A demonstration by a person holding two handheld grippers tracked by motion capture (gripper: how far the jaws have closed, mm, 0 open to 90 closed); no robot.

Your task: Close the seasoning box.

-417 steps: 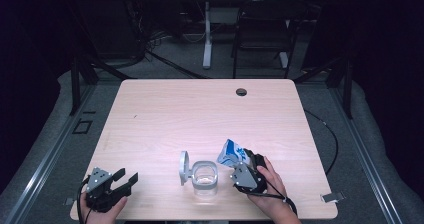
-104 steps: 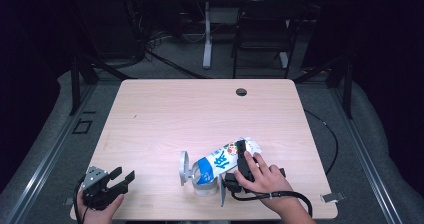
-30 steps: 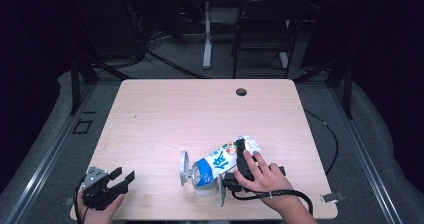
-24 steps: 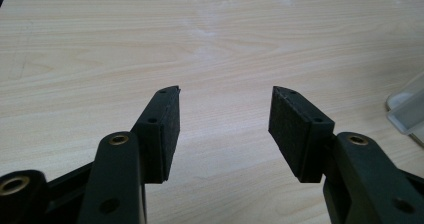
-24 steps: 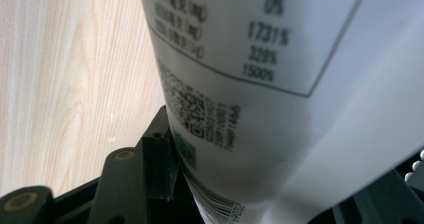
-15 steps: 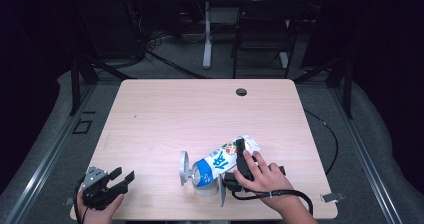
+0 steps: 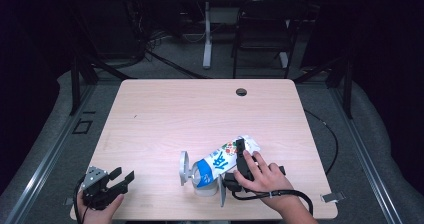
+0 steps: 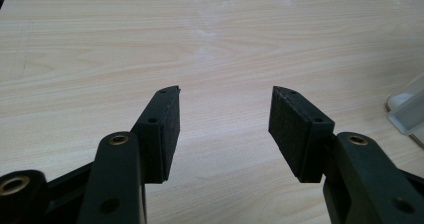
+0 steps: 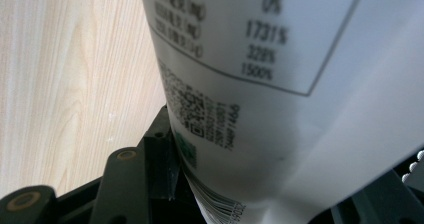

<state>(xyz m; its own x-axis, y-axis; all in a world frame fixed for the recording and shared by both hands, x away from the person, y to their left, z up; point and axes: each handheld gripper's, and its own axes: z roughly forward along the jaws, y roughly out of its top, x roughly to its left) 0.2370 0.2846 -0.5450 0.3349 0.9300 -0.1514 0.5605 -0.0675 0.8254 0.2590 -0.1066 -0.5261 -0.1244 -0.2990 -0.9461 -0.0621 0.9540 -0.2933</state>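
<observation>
A blue-and-white drink carton [image 7: 220, 163] lies tilted, its blue end down to the left over a clear glass [image 7: 201, 189] near the table's front edge. My right gripper [image 7: 239, 160] is shut on the carton's upper part, with a hand wrapped over it. In the right gripper view the carton's printed white side [image 9: 260, 84] sits between the black jaws, tight against the left finger [image 9: 160, 164]. My left gripper [image 7: 122, 176] rests open at the front left corner, its pads [image 8: 170, 126] apart over bare wood with nothing between them.
Two pale upright plates [image 7: 184, 168] flank the glass. A clear object's edge [image 8: 407, 111] shows at the right in the left gripper view. A round cable hole [image 7: 241, 91] sits near the table's far edge [image 7: 205, 81]. A black cable [image 7: 300, 199] trails by the right forearm.
Since the oldest frame the carton has been tipped down to the left over the glass. Over the last second nothing has visibly moved.
</observation>
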